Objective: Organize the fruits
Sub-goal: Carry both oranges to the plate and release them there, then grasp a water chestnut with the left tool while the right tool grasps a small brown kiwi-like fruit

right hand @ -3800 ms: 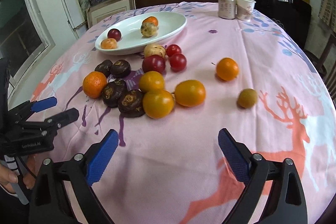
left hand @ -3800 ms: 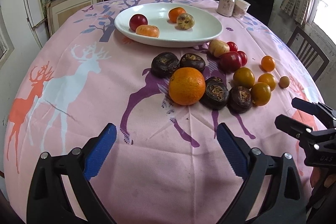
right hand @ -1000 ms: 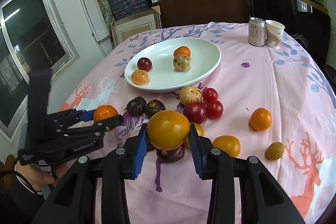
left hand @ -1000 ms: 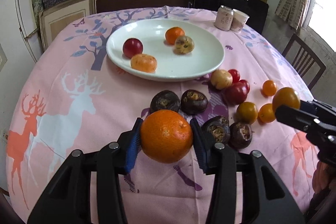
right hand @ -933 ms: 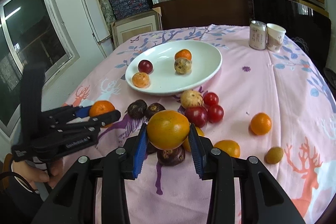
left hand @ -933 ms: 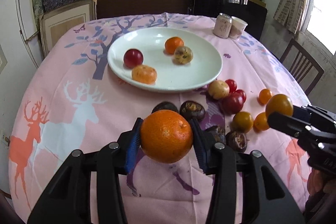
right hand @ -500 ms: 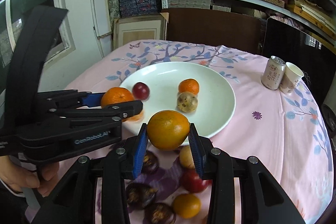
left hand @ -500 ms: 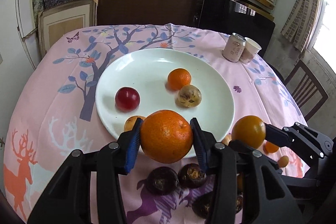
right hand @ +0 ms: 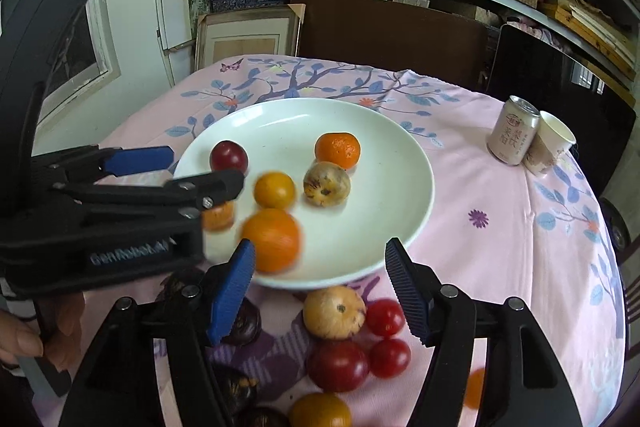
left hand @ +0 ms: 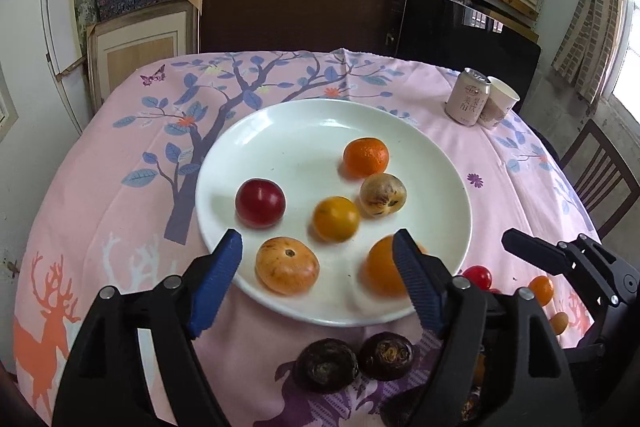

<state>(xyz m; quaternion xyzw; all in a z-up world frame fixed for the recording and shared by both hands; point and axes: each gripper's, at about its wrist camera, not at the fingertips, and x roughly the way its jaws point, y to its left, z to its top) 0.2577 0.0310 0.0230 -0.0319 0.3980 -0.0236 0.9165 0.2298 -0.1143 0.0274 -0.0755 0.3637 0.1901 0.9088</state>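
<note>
Orange fruits, an orange and a yellow-orange one, have just been released onto the white plate by both grippers' opened, empty fingers, so two more are sorted.

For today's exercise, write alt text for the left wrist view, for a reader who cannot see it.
The left gripper, jaws just opened and empty, hovers over a white plate holding six fruits, including a blurred orange beside its right finger. Two dark fruits lie on the pink tablecloth in front of the plate; the right gripper shows at the right edge.
</note>
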